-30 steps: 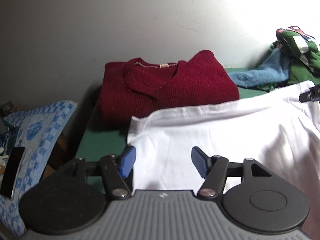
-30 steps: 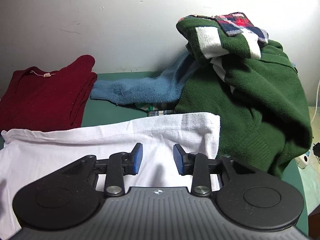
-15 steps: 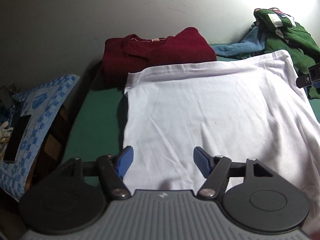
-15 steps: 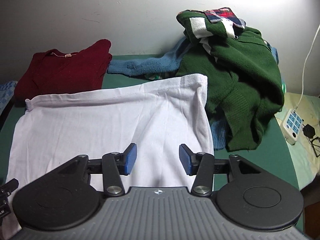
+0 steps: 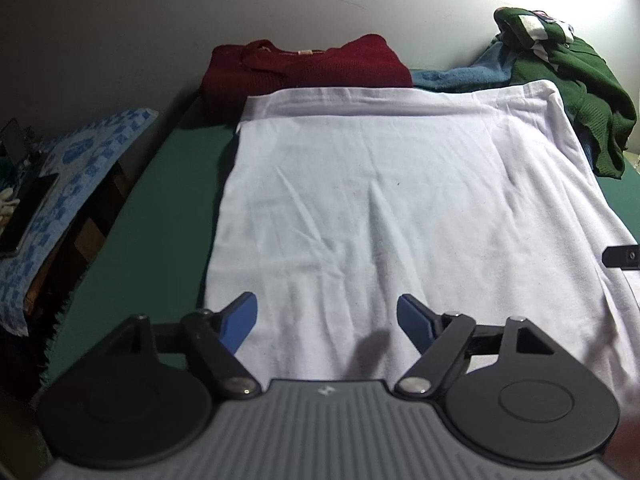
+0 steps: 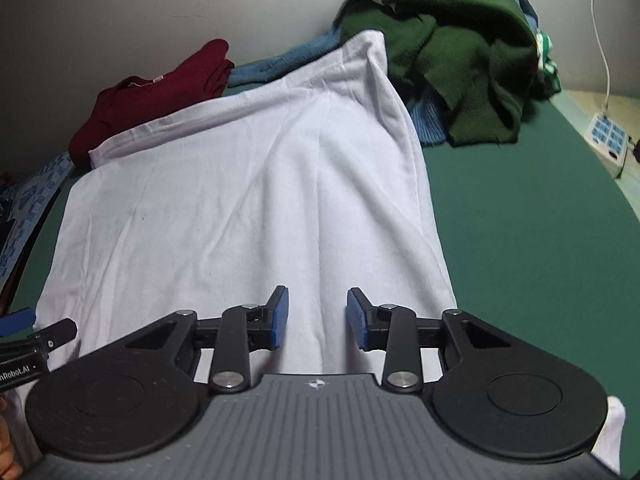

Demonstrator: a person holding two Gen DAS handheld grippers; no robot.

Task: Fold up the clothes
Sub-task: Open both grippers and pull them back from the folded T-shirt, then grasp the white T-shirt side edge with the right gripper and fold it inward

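A white garment lies spread flat on the green table, with its hemmed edge at the far end. My left gripper hovers open over its near left part, nothing between the blue pads. My right gripper is open above the near right part, also empty. A part of the right gripper shows at the right edge of the left wrist view. The left gripper's tip shows at the left edge of the right wrist view.
A folded maroon sweater lies at the far left by the wall. A pile of green, blue and plaid clothes sits at the far right. A blue patterned cloth with a phone lies left of the table; a power strip is at the right.
Both grippers have pulled back toward the near edge and risen, so much more of the white garment shows. Both stay open; the right one's jaws have widened.
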